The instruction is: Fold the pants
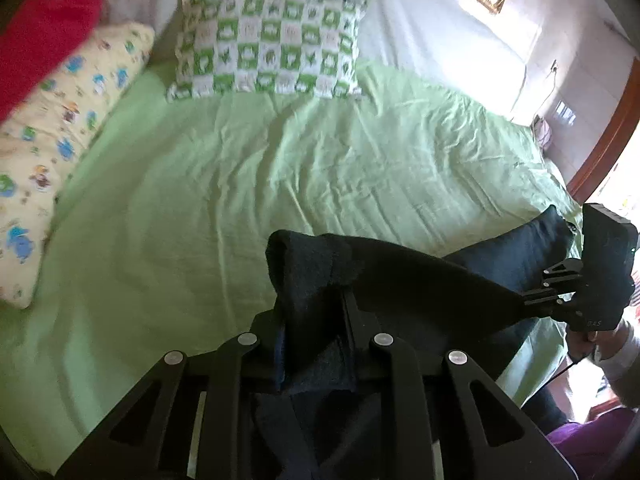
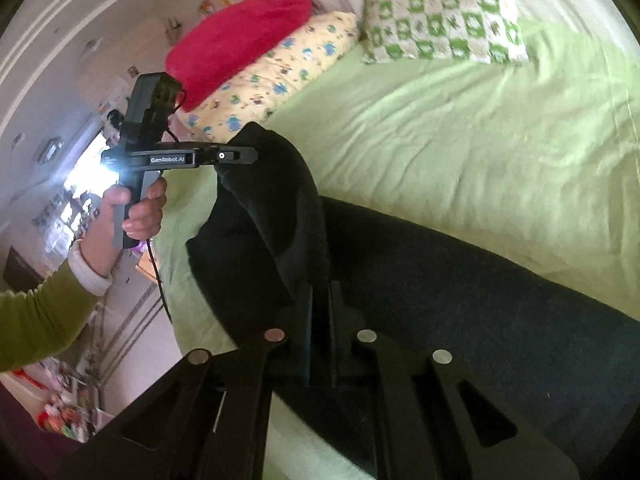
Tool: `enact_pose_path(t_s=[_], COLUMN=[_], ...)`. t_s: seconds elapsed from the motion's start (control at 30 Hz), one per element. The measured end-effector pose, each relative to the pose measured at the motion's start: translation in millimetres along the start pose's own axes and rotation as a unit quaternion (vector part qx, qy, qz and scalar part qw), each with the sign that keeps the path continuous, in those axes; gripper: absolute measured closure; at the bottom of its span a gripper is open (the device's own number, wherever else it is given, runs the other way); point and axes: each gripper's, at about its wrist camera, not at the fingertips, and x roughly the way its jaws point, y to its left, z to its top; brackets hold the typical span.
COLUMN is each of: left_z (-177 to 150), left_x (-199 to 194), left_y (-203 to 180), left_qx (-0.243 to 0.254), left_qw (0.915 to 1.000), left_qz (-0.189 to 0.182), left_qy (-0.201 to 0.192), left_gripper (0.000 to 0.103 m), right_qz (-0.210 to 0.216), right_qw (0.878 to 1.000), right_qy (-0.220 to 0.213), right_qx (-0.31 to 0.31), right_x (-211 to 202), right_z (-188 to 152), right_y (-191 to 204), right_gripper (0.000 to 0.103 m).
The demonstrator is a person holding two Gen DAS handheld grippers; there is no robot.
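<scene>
A pair of dark navy pants (image 2: 460,280) lies across the near side of a bed (image 1: 240,168) covered with a light green sheet, and part of the cloth is lifted off it. The left tool (image 1: 316,300) has its two fingers pressed on a thick fold of the pants, which bunches up above the fingertips and hangs down behind them. From the other side the same left tool (image 2: 240,156) shows side-on, a hand (image 2: 136,208) in a green sleeve around its handle, its tip buried in a raised hump of the dark cloth. The right tool (image 2: 320,300) has its fingers nearly together, and the edge of the pants is pinched between them. The right tool (image 1: 536,300) also shows at the far edge of the left camera, where its tip meets the cloth. At the head of the bed rest a green-and-white checked pillow (image 1: 272,44), a yellow printed pillow (image 1: 60,120) and a red cloth (image 1: 44,36) on top of that.
</scene>
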Motion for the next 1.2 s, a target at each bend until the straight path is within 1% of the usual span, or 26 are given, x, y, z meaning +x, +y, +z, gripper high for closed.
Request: enact_pose_path(t_s=[0.2, 0.33, 0.37, 0.43, 0.53, 0.6, 0.63, 0.7, 0.83, 0.87, 0.97, 1.03, 1.07, 1.13, 1.2], left_z=[-32, -53, -58, -66, -77, -85, -89, -96, -112, -115, -129, -136, -141, -146, -150], left_x=[-22, -26, -26, -23, -21, -21, -22, -22, -27, -28, -38, -46, -52, -58, -63], left_y=[-17, -19, -18, -15, -6, -1, 2, 6, 17, 19, 26, 25, 23, 18, 11], left_qx=[0.017, 0.012, 0.012, 0.009, -0.001, -0.013, -0.02, -0.032, -0.075, -0.086, -0.136, -0.155, -0.171, -0.186, -0.202], left_qw=[0.9986, 0.9975, 0.9969, 0.9964, 0.9954, 0.9949, 0.9942, 0.9932, 0.9884, 0.9874, 0.9831, 0.9803, 0.9782, 0.9762, 0.9731], left_qz=[0.026, 0.036, 0.045, 0.057, 0.072, 0.079, 0.086, 0.094, 0.121, 0.122, 0.112, 0.108, 0.101, 0.092, 0.088], left_qy=[-0.042, -0.06, -0.063, -0.063, -0.063, -0.061, -0.061, -0.059, -0.053, -0.051, -0.052, -0.056, -0.06, -0.065, -0.067], left_gripper=[0.081, 0.08, 0.077, 0.075, 0.066, 0.056, 0.053, 0.046, 0.047, 0.047, 0.047, 0.045, 0.044, 0.043, 0.037], right_qz=[-0.009, -0.012, -0.014, -0.02, -0.026, -0.032, -0.032, -0.03, -0.022, -0.016, -0.003, 0.0, 0.003, 0.01, 0.017], right_qw=[0.999, 0.998, 0.998, 0.998, 0.997, 0.997, 0.996, 0.996, 0.997, 0.997, 0.998, 0.998, 0.998, 0.999, 0.999], right_qy=[0.001, 0.01, 0.014, 0.023, 0.03, 0.03, 0.031, 0.037, 0.041, 0.04, 0.038, 0.036, 0.034, 0.029, 0.023], right_qx=[-0.045, -0.057, -0.058, -0.06, -0.064, -0.071, -0.071, -0.07, -0.06, -0.056, -0.051, -0.05, -0.049, -0.044, -0.04], right_x=[-4, 1, 4, 10, 16, 19, 18, 22, 24, 24, 25, 25, 25, 24, 23], right_z=[-19, -30, -33, -37, -42, -43, -44, -44, -45, -44, -45, -46, -46, -45, -43], right_y=[23, 29, 29, 30, 32, 35, 35, 36, 35, 36, 39, 41, 42, 43, 44], right_gripper=[0.096, 0.096, 0.096, 0.096, 0.096, 0.095, 0.093, 0.092, 0.083, 0.082, 0.078, 0.07, 0.068, 0.067, 0.067])
